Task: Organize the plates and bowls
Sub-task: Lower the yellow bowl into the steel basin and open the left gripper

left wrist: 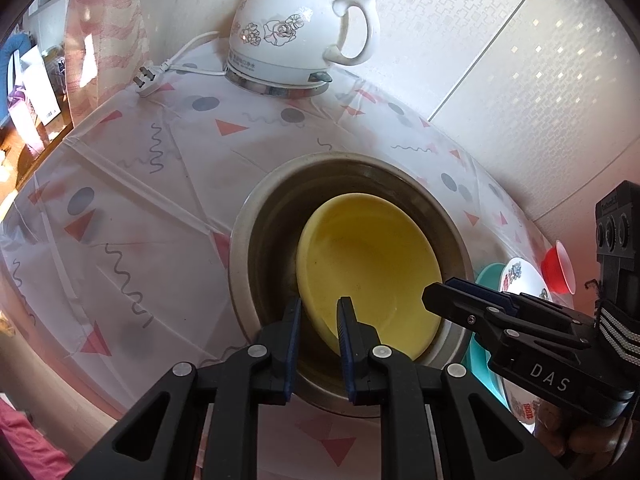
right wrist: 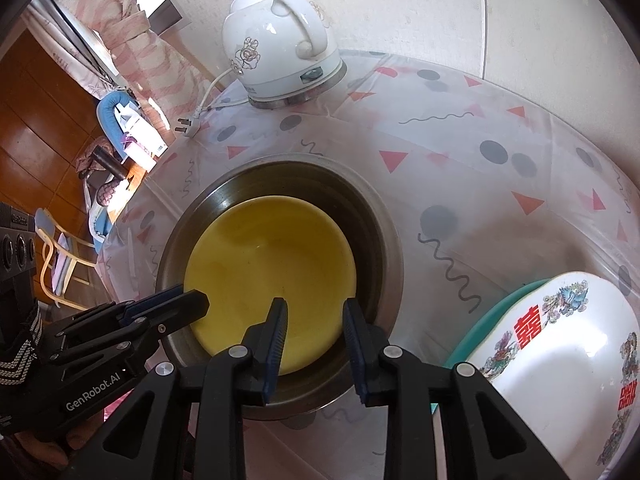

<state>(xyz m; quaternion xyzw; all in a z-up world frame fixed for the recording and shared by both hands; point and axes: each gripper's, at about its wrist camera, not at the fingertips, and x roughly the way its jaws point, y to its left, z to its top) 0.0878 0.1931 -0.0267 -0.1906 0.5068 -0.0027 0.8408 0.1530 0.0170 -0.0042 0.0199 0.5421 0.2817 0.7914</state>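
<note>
Our left tongs (left wrist: pixel 320 301) clamp the yellow bowl (left wrist: pixel 372 256) rim inside the steel basin (left wrist: pixel 260 224); our right tongs (right wrist: pixel 315 303) stand slightly apart astride that rim.

You saw yellow bowl (right wrist: pixel 272 264) inside dull grey steel basin (right wrist: pixel 376 216) | white kettle (left wrist: pixel 296 32) bore grey-outlined flowers | counter (left wrist: pixel 132 200) cover was white with pink triangles, grey dots, dark squiggles | white bowl (right wrist: pixel 568 344) carried red characters, blue-green florals, over teal plate (right wrist: pixel 492 316) | small red cup (left wrist: pixel 558 268)
</note>
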